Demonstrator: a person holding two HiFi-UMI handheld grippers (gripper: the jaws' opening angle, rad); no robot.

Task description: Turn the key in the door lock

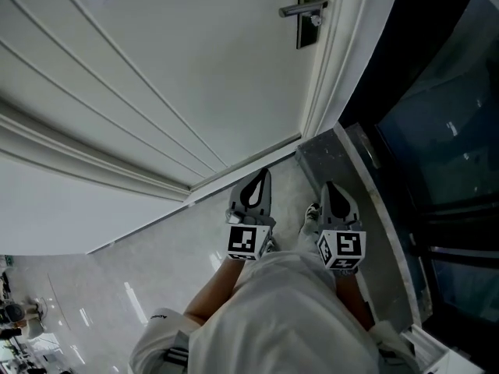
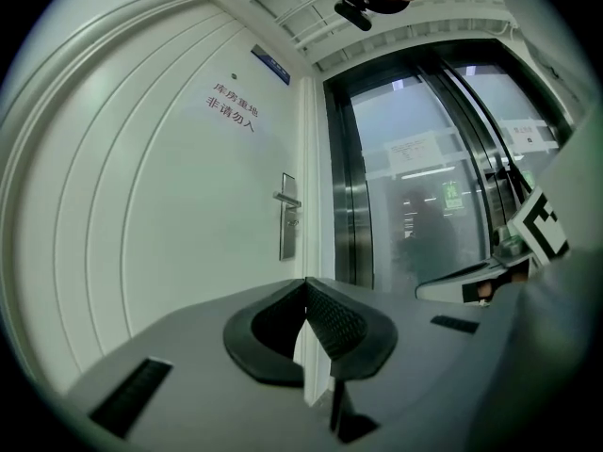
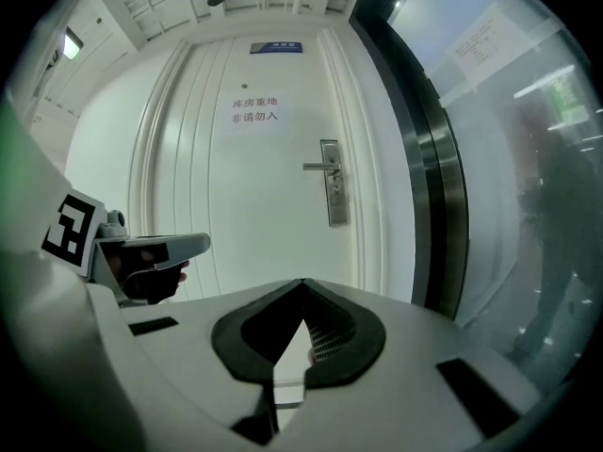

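The lock plate [image 3: 333, 196], under its lever handle [image 3: 320, 167], sits at the right edge of the white door [image 3: 254, 205], well ahead of me. I can't make out a key from here. I judge this to be the approach step. The left gripper [image 2: 306, 282] and right gripper [image 3: 301, 284] are both clenched on nothing, tips meeting. Next I must close in, part the right jaws and line them up on the key.

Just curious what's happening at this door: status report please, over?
Left gripper shut, empty. Right gripper shut, empty. Door lock ahead, not yet reached; key too small to see. Nothing between grippers and door.
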